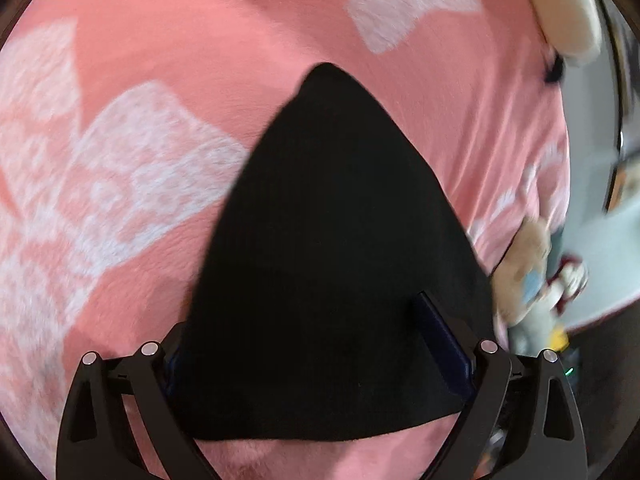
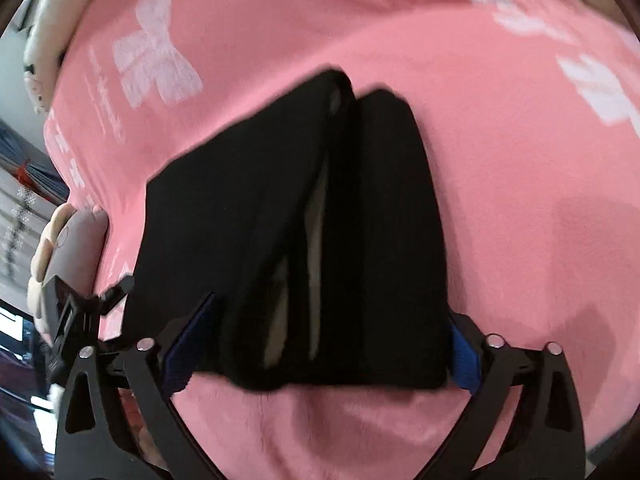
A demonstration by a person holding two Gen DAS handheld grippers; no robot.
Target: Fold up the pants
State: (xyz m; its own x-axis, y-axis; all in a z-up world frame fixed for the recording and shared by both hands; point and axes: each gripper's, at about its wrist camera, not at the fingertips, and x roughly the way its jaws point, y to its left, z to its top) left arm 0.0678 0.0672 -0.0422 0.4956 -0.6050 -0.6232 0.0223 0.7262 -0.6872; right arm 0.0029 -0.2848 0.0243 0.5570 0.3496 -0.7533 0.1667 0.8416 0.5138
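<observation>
The black pants (image 1: 320,220) lie folded into a compact stack on a pink blanket (image 1: 160,40). In the left wrist view the stack narrows to a point away from me. My left gripper (image 1: 304,320) stands wide, its fingers at either side of the stack's near end, and I see no squeeze in the cloth. In the right wrist view the pants (image 2: 380,200) show two thick folded layers side by side with pale lining in the gap. My right gripper (image 2: 332,312) is open, with its blue pads (image 2: 464,356) flanking the near edge of the stack.
The pink blanket (image 2: 520,240) with white patterns covers the whole surface. Plush toys (image 1: 528,264) sit at its right edge and a cream cushion (image 1: 560,8) at the far right. In the right wrist view a plush toy (image 2: 60,240) and black hardware (image 2: 76,312) sit left of the pants.
</observation>
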